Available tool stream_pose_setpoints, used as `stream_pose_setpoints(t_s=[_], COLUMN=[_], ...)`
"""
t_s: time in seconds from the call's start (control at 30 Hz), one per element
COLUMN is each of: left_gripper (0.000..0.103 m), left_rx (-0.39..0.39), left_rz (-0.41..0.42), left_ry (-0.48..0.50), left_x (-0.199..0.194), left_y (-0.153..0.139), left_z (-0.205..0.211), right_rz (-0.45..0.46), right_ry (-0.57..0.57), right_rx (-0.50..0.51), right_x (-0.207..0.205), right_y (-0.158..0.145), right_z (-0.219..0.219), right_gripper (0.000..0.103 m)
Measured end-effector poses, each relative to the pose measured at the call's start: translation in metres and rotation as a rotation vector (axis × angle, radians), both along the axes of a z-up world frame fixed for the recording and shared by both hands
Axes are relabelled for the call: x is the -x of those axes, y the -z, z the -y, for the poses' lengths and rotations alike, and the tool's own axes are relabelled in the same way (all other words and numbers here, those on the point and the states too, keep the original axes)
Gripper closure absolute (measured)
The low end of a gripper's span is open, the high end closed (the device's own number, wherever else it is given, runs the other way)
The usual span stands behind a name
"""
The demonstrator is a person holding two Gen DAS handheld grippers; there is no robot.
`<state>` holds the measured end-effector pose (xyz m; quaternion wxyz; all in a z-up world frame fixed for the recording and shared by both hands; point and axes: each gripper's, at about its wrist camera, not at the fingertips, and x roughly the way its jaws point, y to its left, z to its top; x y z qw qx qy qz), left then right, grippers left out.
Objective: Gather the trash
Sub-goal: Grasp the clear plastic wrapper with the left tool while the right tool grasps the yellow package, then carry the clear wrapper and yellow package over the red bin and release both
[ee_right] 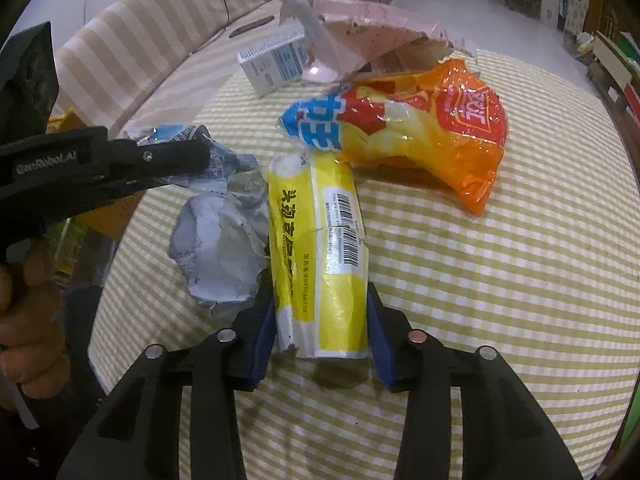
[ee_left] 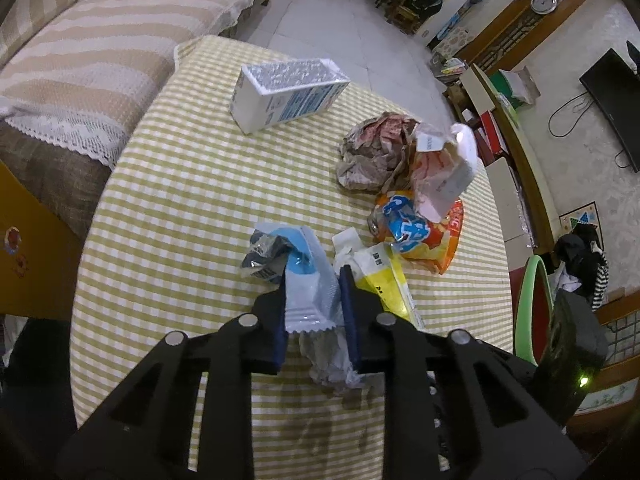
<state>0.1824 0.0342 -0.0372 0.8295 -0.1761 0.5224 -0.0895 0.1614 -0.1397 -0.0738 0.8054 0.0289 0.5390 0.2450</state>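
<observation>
**Wrappers in both tongs, litter clustered ahead**

Trash lies bunched on the checked bench [ee_left: 168, 208]. The left tongs [ee_left: 313, 300] are closed narrowly on a blue-and-white wrapper [ee_left: 308, 292], its crimped end hanging between the pads and its crumpled part reaching forward. The right tongs [ee_right: 322, 320] are clamped on a yellow wrapper [ee_right: 320, 256], which runs straight ahead from the pads; in that view the left tongs come in from the left, just beside it.

Beyond the yellow wrapper, touching its far end, lies an orange snack bag [ee_right: 440, 140], and a torn pink carton [ee_right: 360, 36] rests over the bag's far side. Past the left tongs and to the right sits a ball of crumpled paper [ee_left: 372, 152] beside that carton. Farther ahead, well apart from the heap, a white box [ee_left: 286, 92] lies on its side with its open top showing; what it holds cannot be told.

Bare cloth stretches left of the left tongs to the bench edge by the striped sofa [ee_left: 100, 52], and right of the right tongs. A green-rimmed basin [ee_left: 532, 308] stands past the right edge.
</observation>
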Motion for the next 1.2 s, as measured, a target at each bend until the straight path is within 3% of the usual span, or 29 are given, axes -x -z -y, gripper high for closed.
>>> stream_pose_setpoints(t_s=[0.67, 0.73, 0.97, 1.1, 1.2], left_gripper=[0.083, 0.083, 0.083, 0.083, 0.083], left_rx=[-0.044, -0.047, -0.059, -0.068, -0.070], left_rz=[0.108, 0.121, 0.146, 0.162, 0.165], left_ry=[0.007, 0.012, 0.025, 0.037, 0.039], left_x=[0.031, 0.034, 0.047, 0.053, 0.054], left_y=[-0.049, -0.055, -0.068, -0.075, -0.077], left_z=[0.003, 0.006, 0.014, 0.017, 0.020], right_rz=[0.080, 0.089, 0.111, 0.231, 0.243], right_ry=[0.004, 0.011, 0.041, 0.061, 0.063], right_rx=[-0.025, -0.023, -0.032, -0.013, -0.003], right_x=[0.044, 0.049, 0.059, 0.070, 0.071], right_y=[-0.059, -0.064, -0.073, -0.097, -0.104], right_z=[0.036, 0.041, 0.051, 0.057, 0.059], right_gripper=[0.068, 0.084, 0.084, 0.084, 0.084])
